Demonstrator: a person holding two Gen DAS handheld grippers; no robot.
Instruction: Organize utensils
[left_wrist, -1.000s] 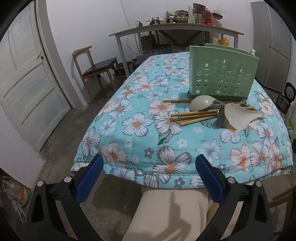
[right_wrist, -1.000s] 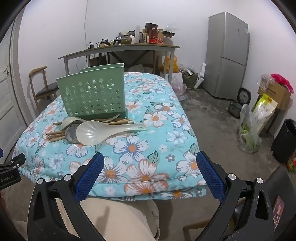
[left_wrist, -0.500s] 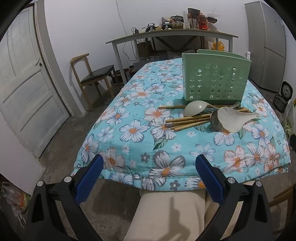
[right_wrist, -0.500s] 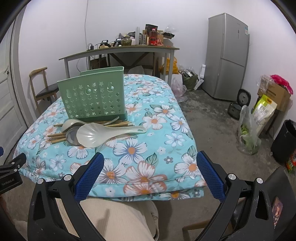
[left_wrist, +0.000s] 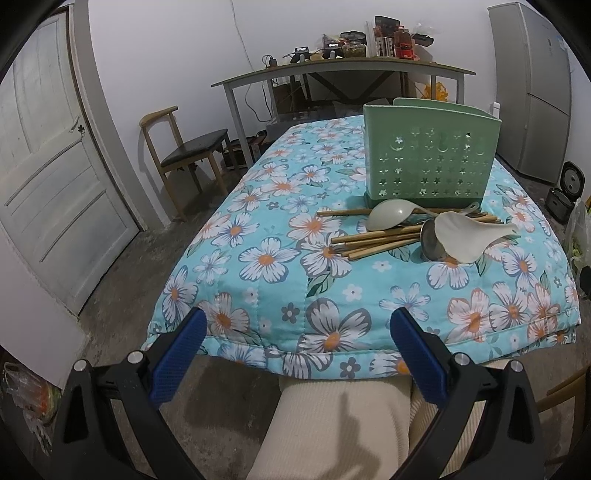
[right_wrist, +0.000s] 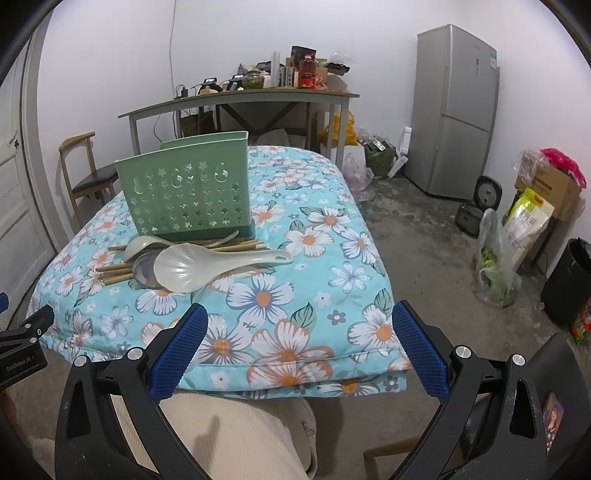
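A green perforated utensil holder (left_wrist: 430, 162) (right_wrist: 192, 188) stands upright on the floral-covered table (left_wrist: 280, 295) (right_wrist: 325, 280). In front of it lies a pile: a large white rice paddle (left_wrist: 467, 236) (right_wrist: 207, 266), a pale spoon (left_wrist: 388, 214) (right_wrist: 142, 244), a metal ladle (left_wrist: 430, 242) (right_wrist: 144, 271) and several bamboo chopsticks (left_wrist: 373, 242) (right_wrist: 114, 271). My left gripper (left_wrist: 297, 347) is open and empty at the table's near edge, well short of the pile. My right gripper (right_wrist: 297, 343) is open and empty at the near edge, right of the pile.
A wooden chair (left_wrist: 184, 155) and a white door (left_wrist: 48, 177) are at the left. A grey desk (left_wrist: 332, 74) with clutter stands behind the table. A fridge (right_wrist: 456, 114), bags (right_wrist: 495, 258) and a black bin (right_wrist: 569, 280) are at the right. My lap (left_wrist: 340, 428) is below.
Both grippers have drawn slightly back and up from the table, so the holder and pile look a little farther away. Nothing on the table moved. Both stay open.
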